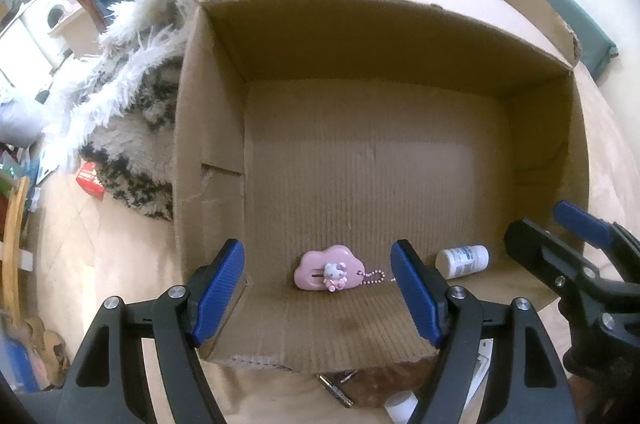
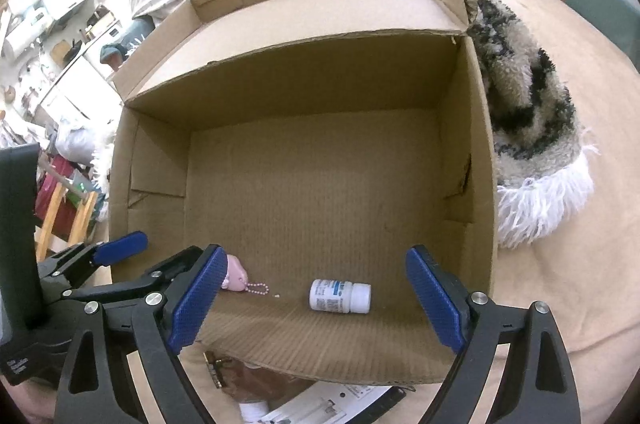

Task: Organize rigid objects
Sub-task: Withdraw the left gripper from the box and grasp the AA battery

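A box (image 1: pixel 400 159) is sitting open on the floor, with a rug (image 1: pixel 132 127) lying against its left wall in the left wrist view. Inside, near the front wall, a keychain (image 1: pixel 330 272) is lying to the left of a bottle (image 1: pixel 462 261) that is resting on its side, the two lying near each other but apart. Both grippers are hovering over the front edge, the left gripper (image 1: pixel 318 298) above the keychain and the right gripper (image 2: pixel 314 300) above the bottle.
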The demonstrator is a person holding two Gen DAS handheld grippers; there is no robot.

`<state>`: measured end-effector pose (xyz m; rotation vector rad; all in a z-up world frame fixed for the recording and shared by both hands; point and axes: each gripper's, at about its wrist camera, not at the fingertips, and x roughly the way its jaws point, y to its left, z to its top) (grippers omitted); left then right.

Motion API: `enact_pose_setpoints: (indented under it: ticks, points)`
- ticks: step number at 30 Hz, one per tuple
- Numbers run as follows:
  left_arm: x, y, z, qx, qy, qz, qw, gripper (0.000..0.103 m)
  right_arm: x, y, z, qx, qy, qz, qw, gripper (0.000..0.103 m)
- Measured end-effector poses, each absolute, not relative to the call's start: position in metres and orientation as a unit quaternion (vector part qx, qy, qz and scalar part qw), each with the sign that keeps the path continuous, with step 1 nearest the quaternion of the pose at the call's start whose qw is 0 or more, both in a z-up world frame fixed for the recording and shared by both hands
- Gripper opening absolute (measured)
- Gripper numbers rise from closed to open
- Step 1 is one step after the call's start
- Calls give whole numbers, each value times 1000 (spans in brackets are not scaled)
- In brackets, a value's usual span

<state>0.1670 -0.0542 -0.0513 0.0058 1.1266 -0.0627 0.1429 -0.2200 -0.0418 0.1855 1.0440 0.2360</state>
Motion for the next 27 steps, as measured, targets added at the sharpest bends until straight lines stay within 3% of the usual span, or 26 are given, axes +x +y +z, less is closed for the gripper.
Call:
enact_pose_setpoints:
  ticks: [24, 27]
  points:
    - [82, -1, -15, -34, 502, -8, 864, 73, 84, -246, -2, 129, 450, 95, 879, 97]
    - [74, 2, -15, -37, 501, -3, 865, 73, 71, -252, -1, 139, 450, 87, 878, 102]
